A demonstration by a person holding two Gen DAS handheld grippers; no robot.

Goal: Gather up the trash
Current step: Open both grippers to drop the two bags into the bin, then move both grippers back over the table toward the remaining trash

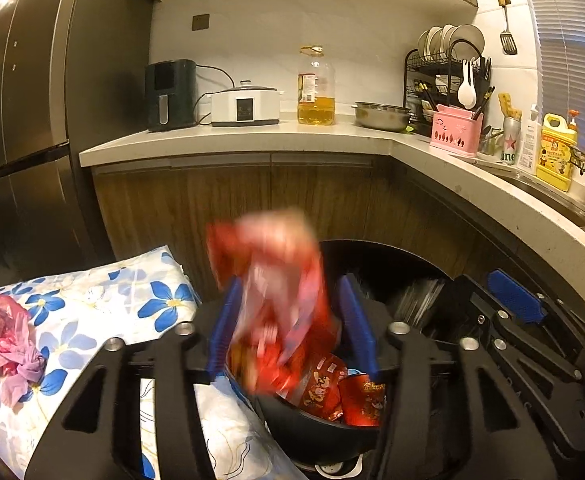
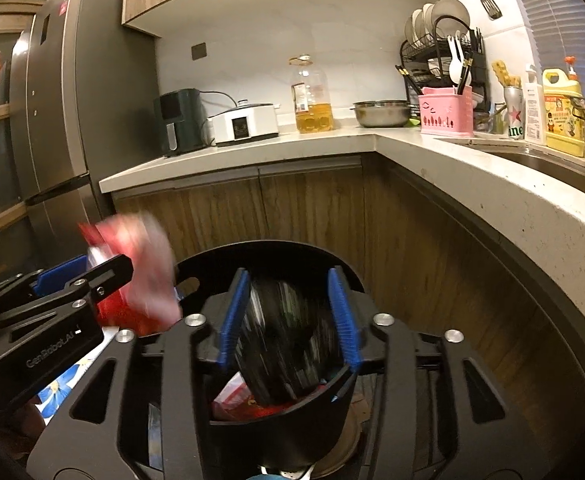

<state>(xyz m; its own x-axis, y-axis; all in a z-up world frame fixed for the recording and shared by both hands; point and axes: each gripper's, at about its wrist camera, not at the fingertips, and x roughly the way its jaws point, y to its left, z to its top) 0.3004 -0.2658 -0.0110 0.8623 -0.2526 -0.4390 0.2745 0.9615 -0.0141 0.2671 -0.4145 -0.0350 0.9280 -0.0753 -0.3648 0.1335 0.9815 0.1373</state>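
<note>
Left gripper spread around a blurred red wrapper; right gripper spread above the black bin.

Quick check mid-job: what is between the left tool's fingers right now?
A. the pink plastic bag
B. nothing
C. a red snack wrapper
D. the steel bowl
C: in the left wrist view the blurred red snack wrapper sits between the blue pads of the left tool, above the black bin; whether it is still clamped is unclear.

White lettering "GenRobot.AI" marks the black body of the left gripper, while a green star-branded can by the sink shows only "ine" — other labels unreadable.
</note>
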